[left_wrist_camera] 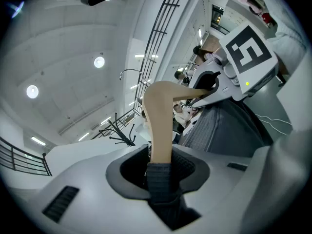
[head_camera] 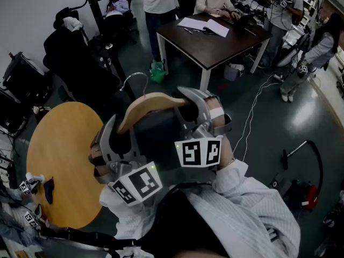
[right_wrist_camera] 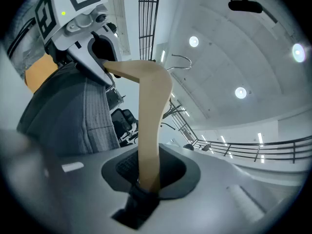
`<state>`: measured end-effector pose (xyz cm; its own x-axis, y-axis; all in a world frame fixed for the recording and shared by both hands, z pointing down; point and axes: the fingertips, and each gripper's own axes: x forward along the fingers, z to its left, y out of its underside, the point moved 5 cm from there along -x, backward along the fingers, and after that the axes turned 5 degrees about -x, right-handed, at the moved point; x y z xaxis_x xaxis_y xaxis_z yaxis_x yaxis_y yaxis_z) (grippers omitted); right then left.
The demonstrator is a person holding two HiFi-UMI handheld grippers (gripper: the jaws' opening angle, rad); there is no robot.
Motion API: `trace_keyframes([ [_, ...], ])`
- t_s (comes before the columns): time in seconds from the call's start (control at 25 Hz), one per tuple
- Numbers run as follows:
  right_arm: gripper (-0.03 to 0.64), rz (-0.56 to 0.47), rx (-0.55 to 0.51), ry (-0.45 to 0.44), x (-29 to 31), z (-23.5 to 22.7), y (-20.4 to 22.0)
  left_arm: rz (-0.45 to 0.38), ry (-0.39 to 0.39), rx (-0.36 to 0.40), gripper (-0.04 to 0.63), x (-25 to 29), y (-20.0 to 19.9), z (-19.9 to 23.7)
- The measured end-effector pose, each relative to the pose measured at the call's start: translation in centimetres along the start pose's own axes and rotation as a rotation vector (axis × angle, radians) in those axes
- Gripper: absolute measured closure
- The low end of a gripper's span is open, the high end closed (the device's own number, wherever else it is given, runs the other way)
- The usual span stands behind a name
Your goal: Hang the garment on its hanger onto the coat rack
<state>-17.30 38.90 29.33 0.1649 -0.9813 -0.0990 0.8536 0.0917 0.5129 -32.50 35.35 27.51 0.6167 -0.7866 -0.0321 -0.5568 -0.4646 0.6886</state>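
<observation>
Head view puts the rack [head_camera: 94,4] at the upper left. We hold the hanger [head_camera: 153,102] well short of the rack, with its hook [head_camera: 137,79] on the side toward the rack. The dark garment [head_camera: 158,130] drapes below the wood.

Our left gripper [left_wrist_camera: 158,172] is clamped, jaws part closed, on the hanger end nearer the rack, with cloth pinched in against the wood. Our right gripper [right_wrist_camera: 146,179] grips the end farther from the rack in the same way.

To do this well, we judge that we should carry both ends level so the hook stays up. We then lift the hook above a free prong of the rack and lower it on. We let go only once the prong bears the weight.

For writing, we see only black-and-white square markers [head_camera: 199,152] on the gripper cubes. No brand or label is readable, and the papers [head_camera: 204,24] on the desk right of the rack are too small to read.
</observation>
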Motion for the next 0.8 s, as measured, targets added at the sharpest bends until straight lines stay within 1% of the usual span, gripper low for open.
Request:
trace_keyframes([
  [0.2, 0.546, 0.003, 0.005, -0.002, -0.1, 0.5, 0.2, 0.005, 0.008, -0.001, 0.492, 0.0, 0.4, -0.2],
  [0.36, 0.545, -0.002, 0.013, -0.009, 0.0, 0.0, 1.0, 0.016, 0.006, 0.002, 0.492, 0.4, -0.3, -0.7],
  [0.6, 0.534, -0.004, 0.047, -0.034, -0.3, 0.1, 1.1, 0.04, 0.013, -0.008, 0.489, 0.1, -0.3, -0.9],
  [0.8, 0.534, 0.01, 0.059, -0.046, 0.3, -0.2, 3.9, 0.057, 0.034, -0.013, 0.486, 2.1, -1.0, -2.9],
])
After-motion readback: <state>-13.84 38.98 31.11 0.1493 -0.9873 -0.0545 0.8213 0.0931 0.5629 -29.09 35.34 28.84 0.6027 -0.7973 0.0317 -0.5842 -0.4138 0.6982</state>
